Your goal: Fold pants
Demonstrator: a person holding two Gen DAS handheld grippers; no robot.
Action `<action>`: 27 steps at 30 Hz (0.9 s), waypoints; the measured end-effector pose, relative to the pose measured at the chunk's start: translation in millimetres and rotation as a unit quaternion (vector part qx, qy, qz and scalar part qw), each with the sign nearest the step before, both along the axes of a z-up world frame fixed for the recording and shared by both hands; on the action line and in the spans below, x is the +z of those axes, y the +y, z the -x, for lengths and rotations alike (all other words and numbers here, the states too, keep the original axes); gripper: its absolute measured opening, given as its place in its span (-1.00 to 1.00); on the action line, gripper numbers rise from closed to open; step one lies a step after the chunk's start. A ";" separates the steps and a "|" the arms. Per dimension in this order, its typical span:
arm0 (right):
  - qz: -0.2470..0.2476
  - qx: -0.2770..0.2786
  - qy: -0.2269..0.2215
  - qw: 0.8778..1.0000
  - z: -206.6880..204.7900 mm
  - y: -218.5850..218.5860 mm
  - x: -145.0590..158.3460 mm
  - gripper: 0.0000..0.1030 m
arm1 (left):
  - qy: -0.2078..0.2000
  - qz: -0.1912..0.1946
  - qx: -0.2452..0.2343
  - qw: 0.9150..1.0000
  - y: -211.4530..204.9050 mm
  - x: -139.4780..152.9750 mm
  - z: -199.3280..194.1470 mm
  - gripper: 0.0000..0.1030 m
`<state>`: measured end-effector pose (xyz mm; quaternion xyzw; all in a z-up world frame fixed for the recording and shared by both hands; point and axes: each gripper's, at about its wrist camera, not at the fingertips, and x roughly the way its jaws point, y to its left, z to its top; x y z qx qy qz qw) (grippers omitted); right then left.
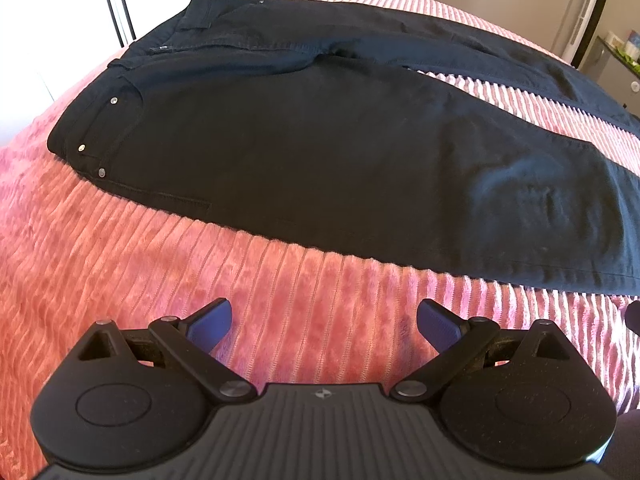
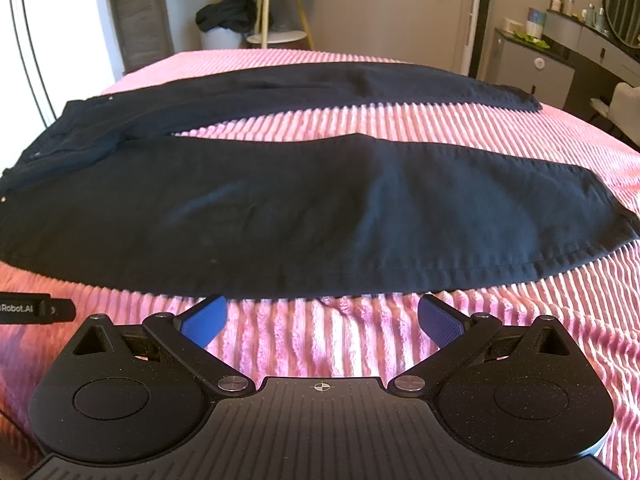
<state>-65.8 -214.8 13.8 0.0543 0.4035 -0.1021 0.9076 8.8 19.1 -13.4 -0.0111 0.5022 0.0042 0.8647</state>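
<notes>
- Left gripper (image 1: 324,326), in its own wrist view, has its two blue pads (image 1: 210,322) spread wide with nothing between them; it hovers over bare bedspread, short of the near edge of the cloth.
- One pair of black pants (image 1: 320,160) lies flat on the pink ribbed bedspread (image 1: 160,280), waistband to the left, two legs running off to the right with a strip of pink showing between them.
- Three metal rivets (image 1: 114,100) show at the near front pocket.
- A dark rounded part of the other tool pokes in at the right edge, too little of it to tell more.
- Right gripper (image 2: 322,322), in its own wrist view, is likewise wide apart and grips nothing; its two blue pads (image 2: 440,322) sit just beside the near leg's side seam, apparently not touching it.
- Same single pair of pants (image 2: 320,208) spans the frame, both legs laid out separately, hems to the right.
- Beyond the bed stand one small round side table (image 2: 276,8) and one grey dresser (image 2: 560,52).
</notes>
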 end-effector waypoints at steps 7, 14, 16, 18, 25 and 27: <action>-0.001 0.000 0.000 1.000 -0.1 -0.3 -0.3 1.00 | 0.003 0.001 0.004 1.000 1.4 -1.0 -1.6 0.92; -0.007 -0.001 0.002 1.000 -1.1 -2.0 -1.3 1.00 | 0.007 0.004 0.010 1.000 2.8 -1.9 -2.2 0.92; -0.009 -0.002 0.002 1.000 -0.8 -2.2 -1.4 1.00 | 0.008 0.006 0.012 1.000 3.4 -1.8 -2.5 0.92; -0.009 -0.002 0.002 1.000 -1.0 -2.0 -1.9 1.00 | 0.009 0.008 0.014 1.000 4.1 -2.1 -2.8 0.92; -0.007 -0.001 0.003 1.000 -2.0 -1.3 -2.4 1.00 | 0.010 0.010 0.015 1.000 4.7 -2.3 -3.5 0.92; -0.008 -0.002 0.004 1.000 -2.2 -1.2 -2.4 1.00 | 0.011 0.011 0.015 1.000 5.1 -2.6 -3.6 0.92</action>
